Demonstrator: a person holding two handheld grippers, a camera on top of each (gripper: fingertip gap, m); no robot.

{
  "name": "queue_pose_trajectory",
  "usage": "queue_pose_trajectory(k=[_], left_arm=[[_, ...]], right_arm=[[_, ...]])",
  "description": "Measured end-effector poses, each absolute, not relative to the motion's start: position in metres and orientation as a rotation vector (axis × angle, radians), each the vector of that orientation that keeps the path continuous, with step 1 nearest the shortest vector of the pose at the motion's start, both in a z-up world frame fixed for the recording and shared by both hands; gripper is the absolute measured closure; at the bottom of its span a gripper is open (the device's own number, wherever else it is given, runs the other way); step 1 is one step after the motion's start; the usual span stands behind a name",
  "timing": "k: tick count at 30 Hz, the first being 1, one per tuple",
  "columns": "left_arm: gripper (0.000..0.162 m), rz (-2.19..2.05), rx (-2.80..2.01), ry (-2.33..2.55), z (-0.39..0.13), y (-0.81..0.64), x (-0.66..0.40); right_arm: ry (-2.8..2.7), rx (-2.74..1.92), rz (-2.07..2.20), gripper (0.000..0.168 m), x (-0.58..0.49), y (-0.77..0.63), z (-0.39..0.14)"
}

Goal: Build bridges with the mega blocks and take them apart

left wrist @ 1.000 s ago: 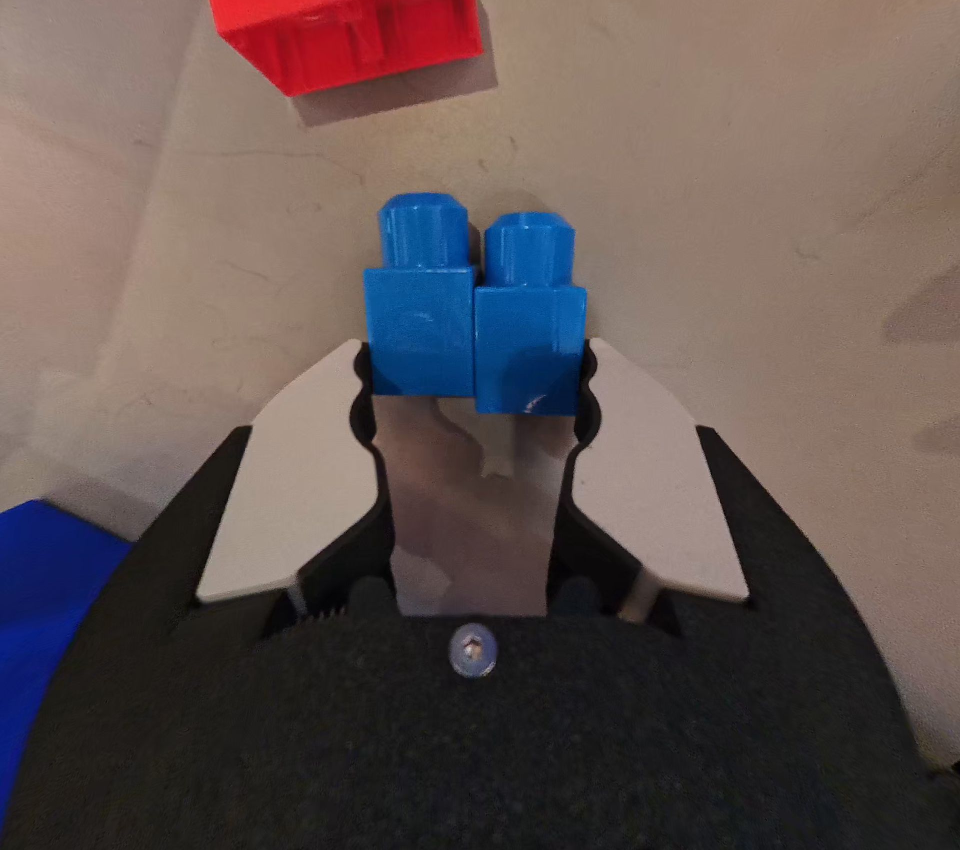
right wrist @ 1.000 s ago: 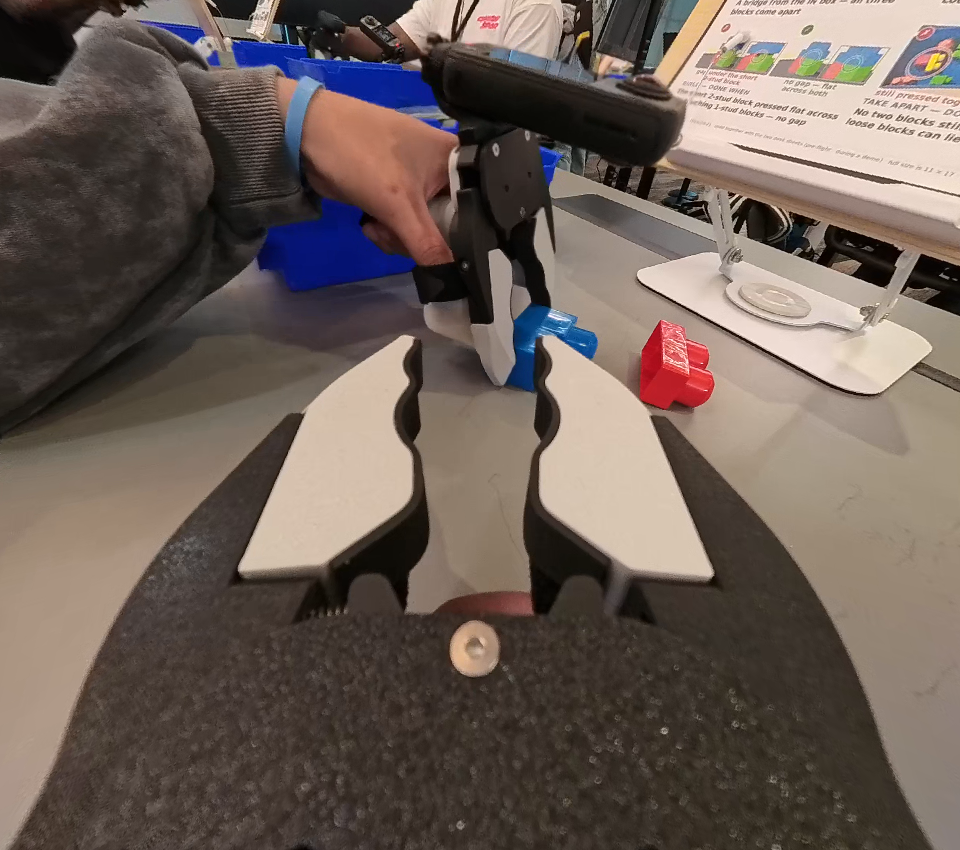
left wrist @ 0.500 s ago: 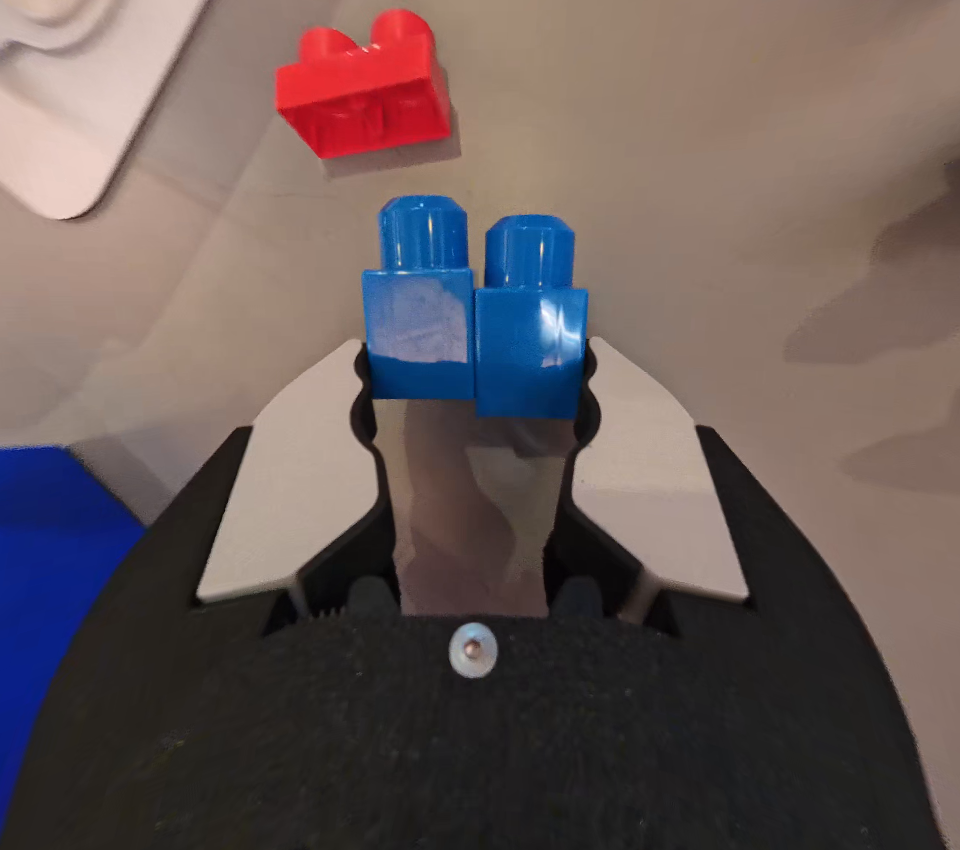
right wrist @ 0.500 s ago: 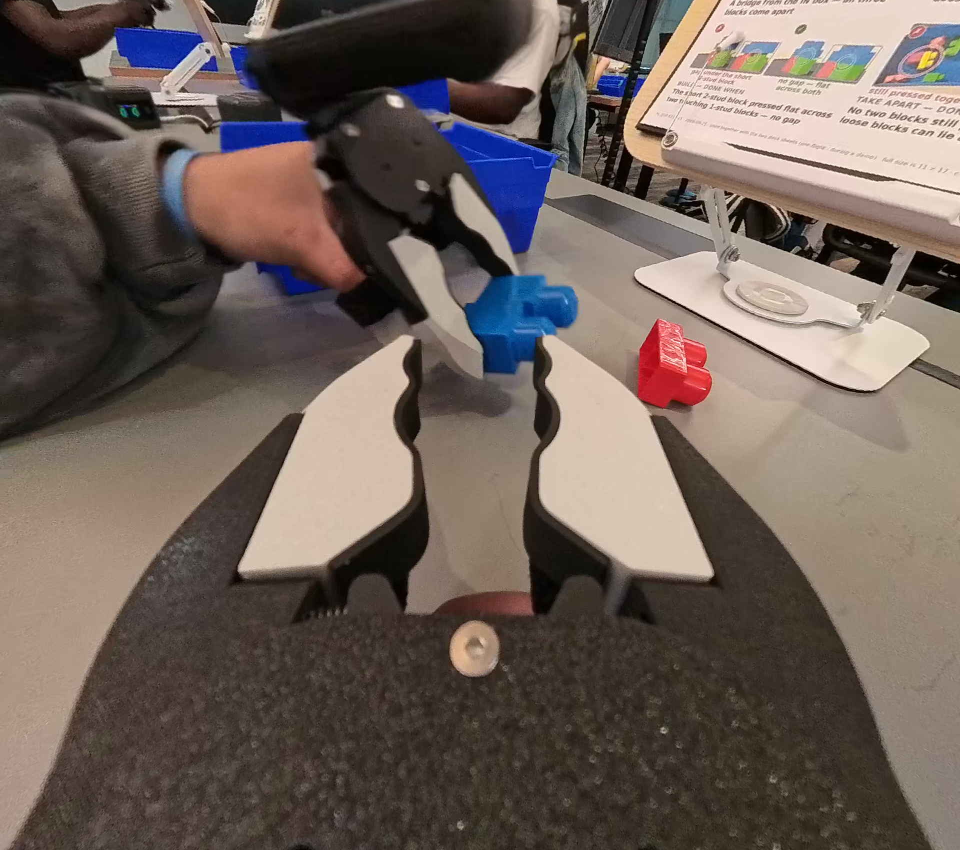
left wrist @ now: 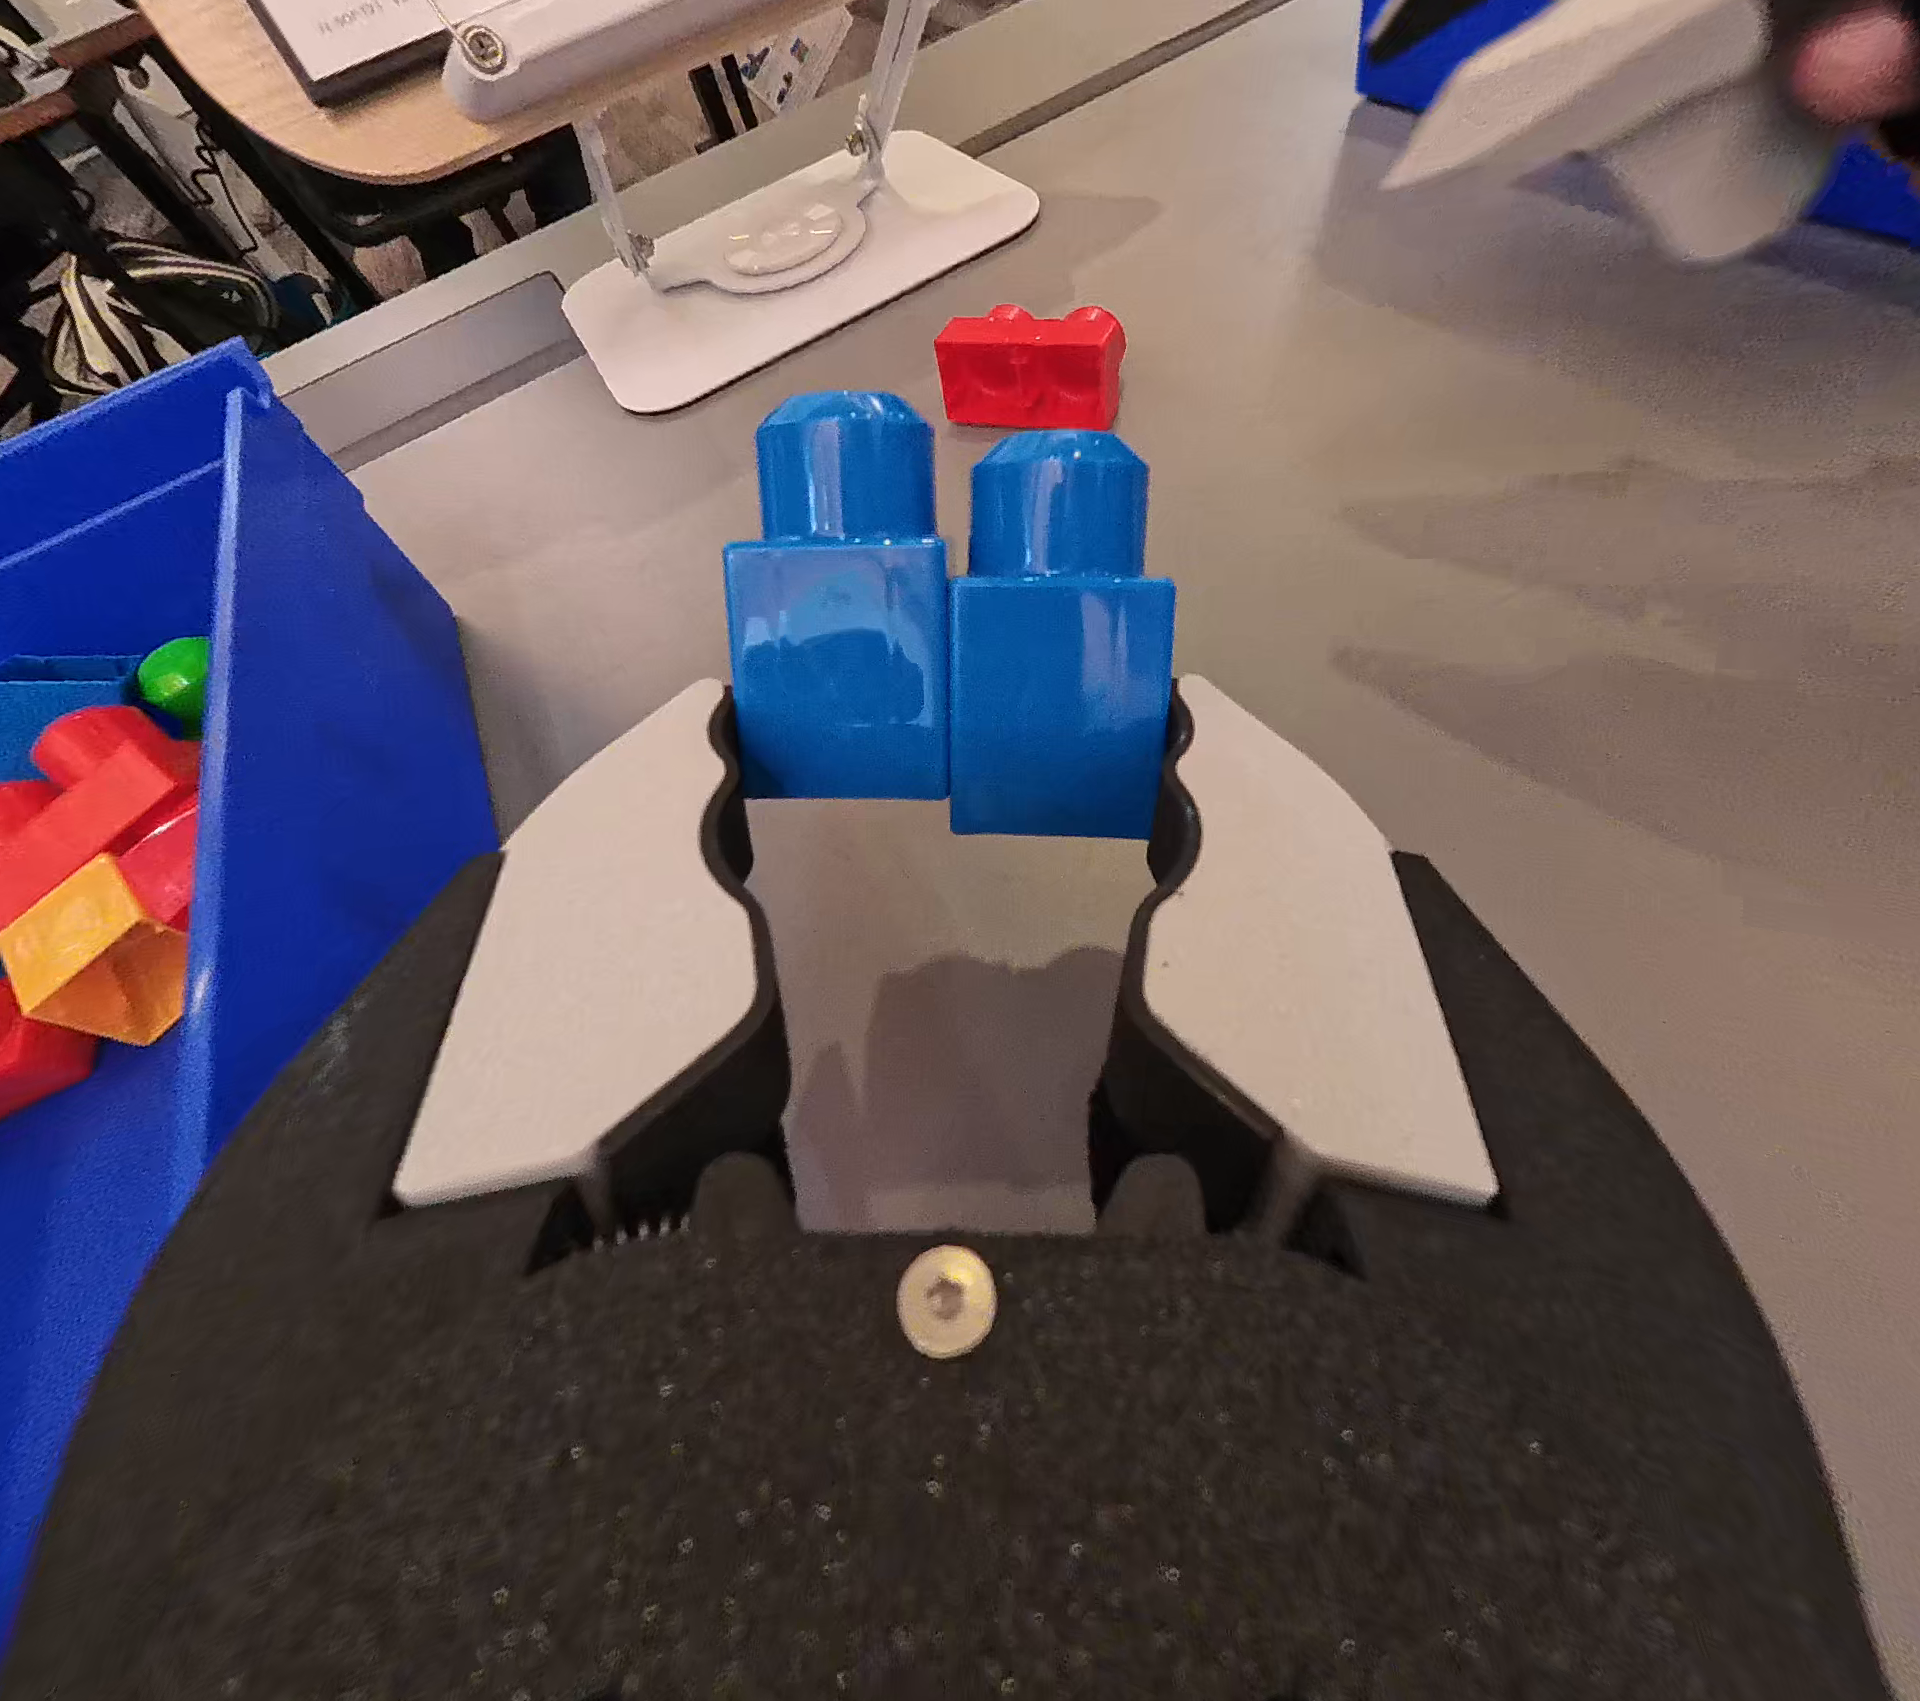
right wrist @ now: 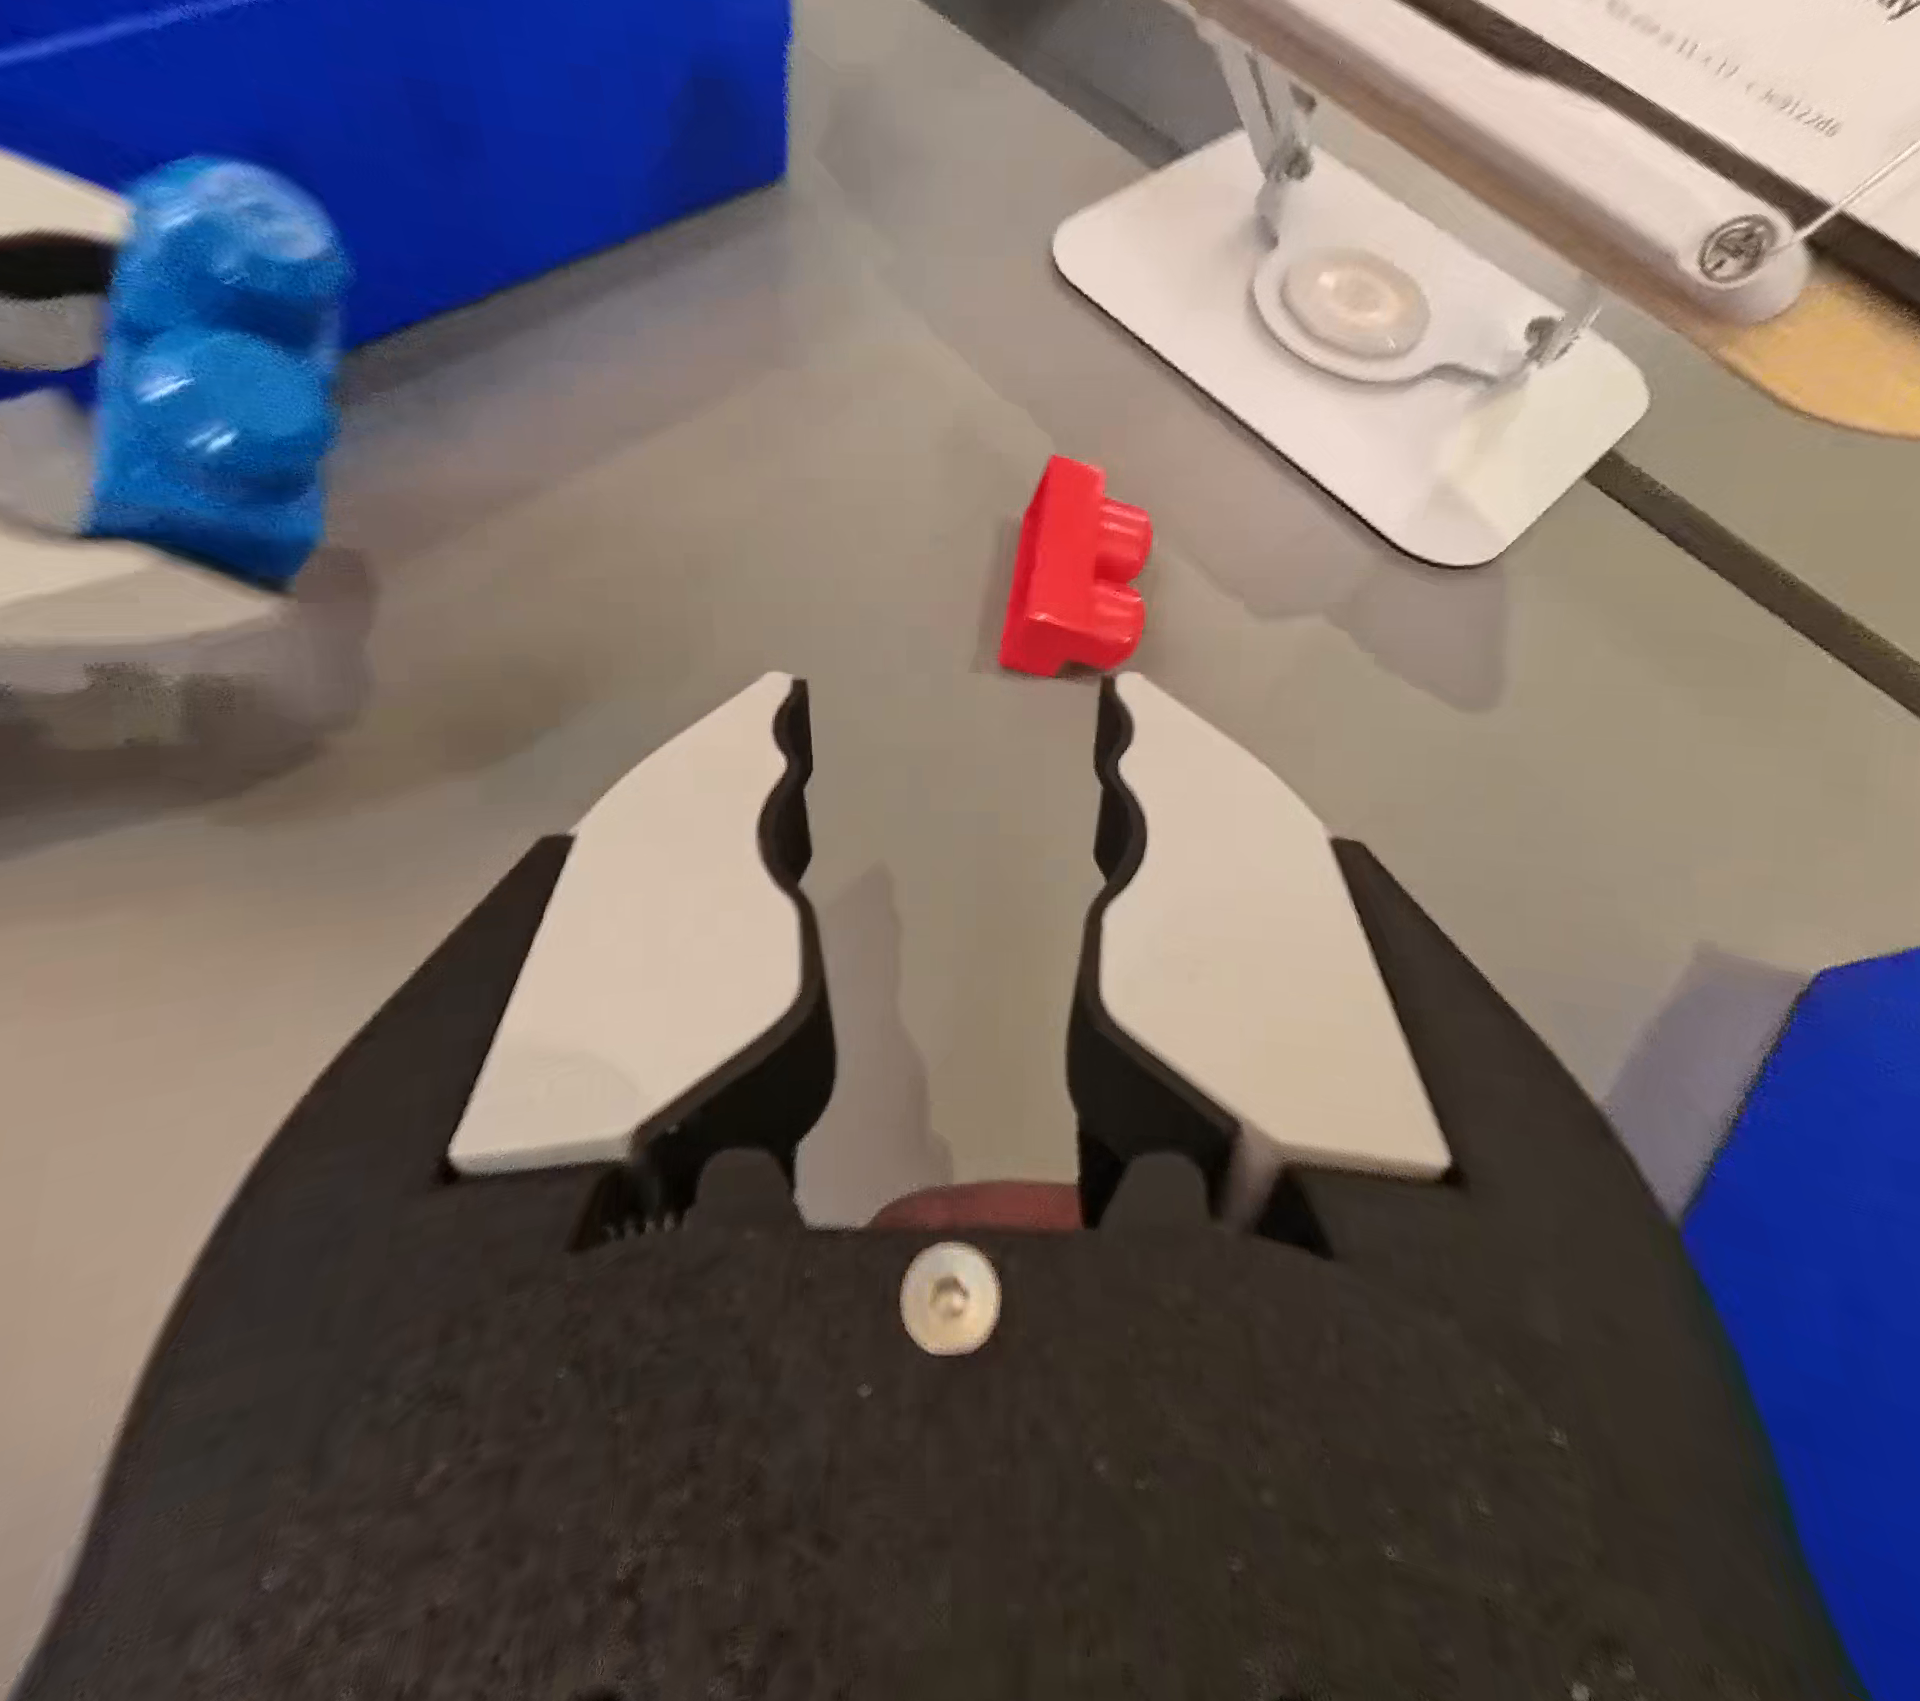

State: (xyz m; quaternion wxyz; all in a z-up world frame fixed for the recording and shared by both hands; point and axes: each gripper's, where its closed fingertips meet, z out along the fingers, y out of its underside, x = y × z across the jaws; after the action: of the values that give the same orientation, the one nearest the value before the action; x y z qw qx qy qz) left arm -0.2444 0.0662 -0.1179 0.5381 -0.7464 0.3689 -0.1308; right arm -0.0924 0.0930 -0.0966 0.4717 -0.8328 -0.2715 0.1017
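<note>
The left gripper [left wrist: 951, 758] is clamped on two blue one-stud blocks [left wrist: 951, 675], side by side, studs pointing away, the pair squeezed between the wavy black pads and held off the grey table [left wrist: 1558, 716]. The right-hand one sits slightly lower than its partner. Out at twelve o'clock lies the red two-stud block [left wrist: 1029, 368] on its side, in front of the white stand [left wrist: 800, 269] of the instruction board.

In the right wrist view, the right gripper [right wrist: 951, 695] stands apart with nothing between its fingers, the red block just past its tips at one o'clock, studs facing right. The blue pair shows blurred at nine o'clock.

My read: the red cap is next. Straddle its flat long faces rather than the rounded studs (glossy plastic slips), and turn it so its hollow underside faces the blue studs. Level the two blue tops first, since an uneven pair would seat the cap tilted.

A blue bin [left wrist: 312, 716] at nine o'clock in the left view holds red, orange and green pieces.
</note>
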Motion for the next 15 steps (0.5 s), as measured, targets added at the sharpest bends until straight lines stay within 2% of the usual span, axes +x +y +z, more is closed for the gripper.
queue_pose_trajectory(k=[3,8,11,15], left_arm=[[0.087,-0.344,-1.761,0.875,-0.118,0.066,-0.244],[0.087,-0.386,-1.755,0.883,-0.118,0.064,-0.246],[0.087,-0.403,-1.764,0.905,-0.123,0.062,-0.245],[0.087,-0.414,-1.776,0.940,-0.129,0.060,-0.240]], right_arm=[[-0.664,-2.140,0.236,0.117,-0.086,0.143,-0.115],[-0.401,-2.326,0.957,0.125,-0.101,0.175,-0.151],[-0.345,-2.324,1.046,0.131,-0.096,0.185,-0.153],[-0.351,-2.404,1.143,0.121,-0.099,0.183,-0.162]])
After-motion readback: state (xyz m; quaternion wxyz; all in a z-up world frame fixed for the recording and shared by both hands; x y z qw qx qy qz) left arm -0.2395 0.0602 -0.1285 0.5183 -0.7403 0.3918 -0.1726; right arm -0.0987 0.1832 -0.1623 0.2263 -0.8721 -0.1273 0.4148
